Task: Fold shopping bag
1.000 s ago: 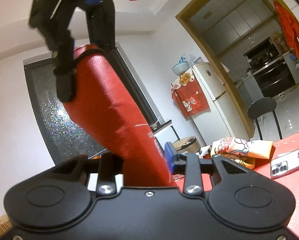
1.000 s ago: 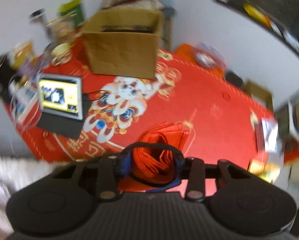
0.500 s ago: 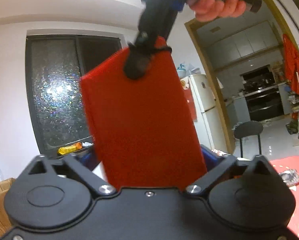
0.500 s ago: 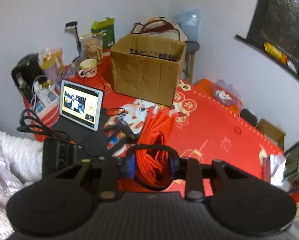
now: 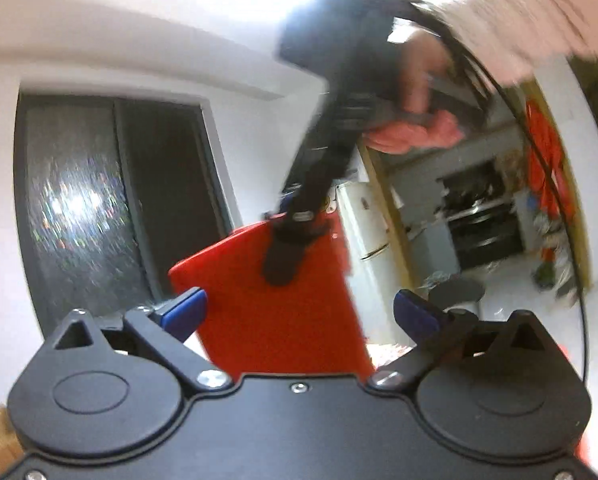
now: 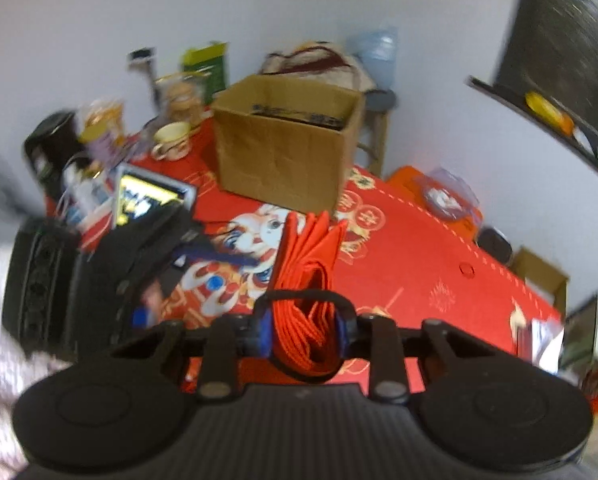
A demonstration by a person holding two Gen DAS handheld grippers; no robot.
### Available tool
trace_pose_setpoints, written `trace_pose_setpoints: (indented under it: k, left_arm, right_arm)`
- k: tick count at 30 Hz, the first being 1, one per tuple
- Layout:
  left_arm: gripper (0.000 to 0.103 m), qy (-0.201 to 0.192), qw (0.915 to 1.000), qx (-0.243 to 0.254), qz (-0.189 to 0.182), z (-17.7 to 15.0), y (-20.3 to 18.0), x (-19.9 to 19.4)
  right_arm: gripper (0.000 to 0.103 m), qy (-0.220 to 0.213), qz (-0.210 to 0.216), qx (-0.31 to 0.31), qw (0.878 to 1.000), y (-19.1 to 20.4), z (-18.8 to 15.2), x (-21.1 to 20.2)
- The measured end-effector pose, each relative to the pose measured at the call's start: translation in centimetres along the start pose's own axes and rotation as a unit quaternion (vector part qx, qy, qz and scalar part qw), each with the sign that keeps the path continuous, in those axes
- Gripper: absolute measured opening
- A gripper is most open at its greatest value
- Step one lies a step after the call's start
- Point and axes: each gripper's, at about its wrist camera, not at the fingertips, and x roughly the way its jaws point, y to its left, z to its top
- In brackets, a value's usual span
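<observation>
Right gripper (image 6: 304,330) clenched on the folded red bag (image 5: 275,308), hanging at 12 o'clock; left gripper (image 5: 299,312) released, jaws wide astride it without touching: regrasp low, keep layers aligned.

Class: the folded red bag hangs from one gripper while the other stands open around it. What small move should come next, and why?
Probably lower the folded red bag toward the red tablecloth: the right gripper alone pinches its top, and the left gripper has just opened, pads clear.
</observation>
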Motion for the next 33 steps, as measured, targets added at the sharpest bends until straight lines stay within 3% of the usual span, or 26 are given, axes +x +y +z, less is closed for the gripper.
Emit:
trace_pose_setpoints:
  k: [5, 9, 12, 16, 23, 27, 33]
  left_arm:
    - [0.089, 0.006, 0.9974, -0.041, -0.059, -0.2, 2.7, 0.4]
    - [0.088, 0.015, 0.9952, -0.026, -0.093, -0.1, 2.2, 1.4]
    - [0.091, 0.034, 0.9978, 0.006, -0.056, -1.1, 1.5, 1.2]
    - [0.098, 0.038, 0.9992, -0.007, 0.012, -1.1, 1.1, 0.5]
    - [0.102, 0.029, 0.9936, 0.042, 0.101, -0.8, -2.1, -0.7]
    - [0.102, 0.020, 0.9975, 0.040, 0.055, 0.0, -3.2, -1.1]
    - [0.098, 0.042, 0.9983, 0.036, 0.020, -0.9, -2.9, 1.0]
  right_arm:
    - [0.027, -0.012, 0.035, -0.060, 0.997, 1.5, -0.4, -1.0]
    - [0.027, -0.010, 0.066, -0.102, 0.993, 2.5, -0.7, -1.0]
    - [0.027, -0.005, 0.073, -0.089, 0.993, 2.6, -0.7, -0.3]
    - [0.027, -0.027, 0.067, -0.009, 0.997, 0.9, -1.0, -0.3]
    - [0.027, -0.028, 0.040, 0.079, 0.996, -1.8, -1.8, 0.5]
    - [0.027, -0.028, 0.026, 0.094, 0.995, -2.7, -1.9, 0.7]
    - [0.027, -0.029, 0.049, 0.059, 0.997, -1.6, -1.3, 0.7]
